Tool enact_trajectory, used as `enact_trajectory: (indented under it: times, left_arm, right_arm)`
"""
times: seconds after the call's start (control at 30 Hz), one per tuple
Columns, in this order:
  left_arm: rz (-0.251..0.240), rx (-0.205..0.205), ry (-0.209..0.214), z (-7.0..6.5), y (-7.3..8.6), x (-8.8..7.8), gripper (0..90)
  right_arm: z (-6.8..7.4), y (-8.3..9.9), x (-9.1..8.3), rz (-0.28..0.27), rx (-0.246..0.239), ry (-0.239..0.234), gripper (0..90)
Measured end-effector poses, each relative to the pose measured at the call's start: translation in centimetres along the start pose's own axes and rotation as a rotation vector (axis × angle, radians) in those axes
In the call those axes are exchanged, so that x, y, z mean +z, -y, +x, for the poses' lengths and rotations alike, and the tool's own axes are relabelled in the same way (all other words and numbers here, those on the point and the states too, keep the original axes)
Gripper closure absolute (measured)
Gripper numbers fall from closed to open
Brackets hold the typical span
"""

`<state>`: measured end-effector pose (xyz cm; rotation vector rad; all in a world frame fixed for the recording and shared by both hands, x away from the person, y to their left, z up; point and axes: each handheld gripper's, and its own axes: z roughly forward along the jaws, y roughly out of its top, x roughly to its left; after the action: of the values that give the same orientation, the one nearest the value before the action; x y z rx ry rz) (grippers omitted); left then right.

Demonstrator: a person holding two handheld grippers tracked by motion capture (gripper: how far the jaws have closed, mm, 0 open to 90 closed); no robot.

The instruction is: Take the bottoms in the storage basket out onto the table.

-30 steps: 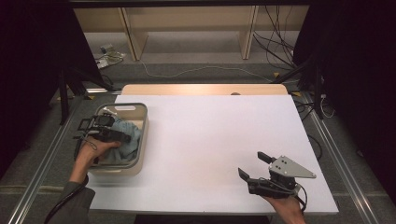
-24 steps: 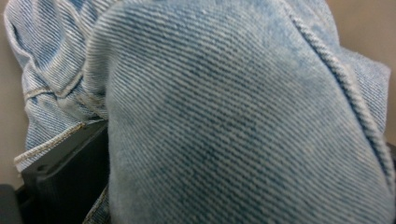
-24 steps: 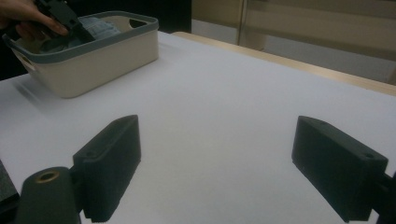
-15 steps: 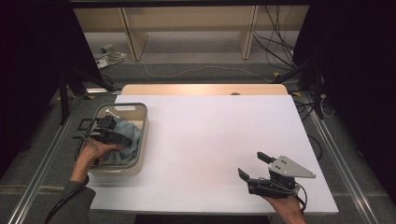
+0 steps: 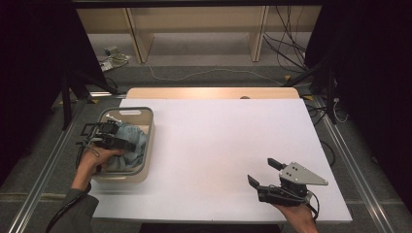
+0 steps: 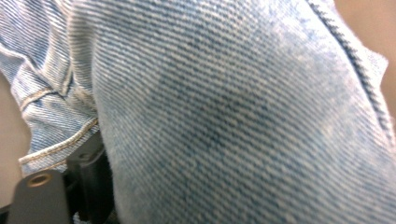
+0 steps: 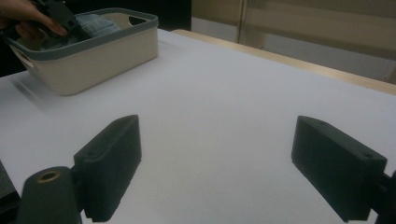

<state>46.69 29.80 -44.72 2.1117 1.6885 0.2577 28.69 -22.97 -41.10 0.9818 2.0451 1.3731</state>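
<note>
At the left side of the white rectangular table (image 5: 209, 145) stands a cream plastic basket with a grey rim (image 5: 145, 145), and inside it lies a crumpled piece of light blue denim cloth (image 5: 131, 145). The left gripper (image 5: 127, 144), a black two-jaw tool held in the person's left hand (image 5: 94, 160), reaches down into the basket from its near left side and rests in the denim. In the left gripper view the fabric (image 6: 233, 112) bulges right over the camera, with one black jaw showing at the lower left, pressed against a stitched fold; the jaws have just been closing, with denim between them, and the other jaw is covered by cloth, so I cannot tell whether the pads already pinch it. The right gripper (image 5: 262, 175), carrying a grey three-cornered plate, sits in the right hand (image 5: 296, 217) at the near right edge of the table, well apart from the basket, with its jaws spread wide above the bare white tabletop (image 7: 224, 102).
</note>
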Motion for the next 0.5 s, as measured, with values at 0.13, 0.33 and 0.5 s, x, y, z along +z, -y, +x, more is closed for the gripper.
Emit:
enact_trajectory:
  times: [0.13,0.33,0.5]
  left_arm:
    - [-0.01,0.014,0.005,0.0,0.1,-0.3,18.9]
    - [-0.041,-0.005,0.029,0.4,0.2,-0.8,27.3]
    - [-0.063,-0.026,0.035,0.5,0.1,-1.3,32.0]
  right_arm:
    - [0.0,0.0,0.0,0.0,0.0,0.0,17.1]
    - [0.0,0.0,0.0,-0.001,-0.001,0.0,17.1]
    - [-0.1,0.0,-0.1,0.002,0.002,0.002,17.2]
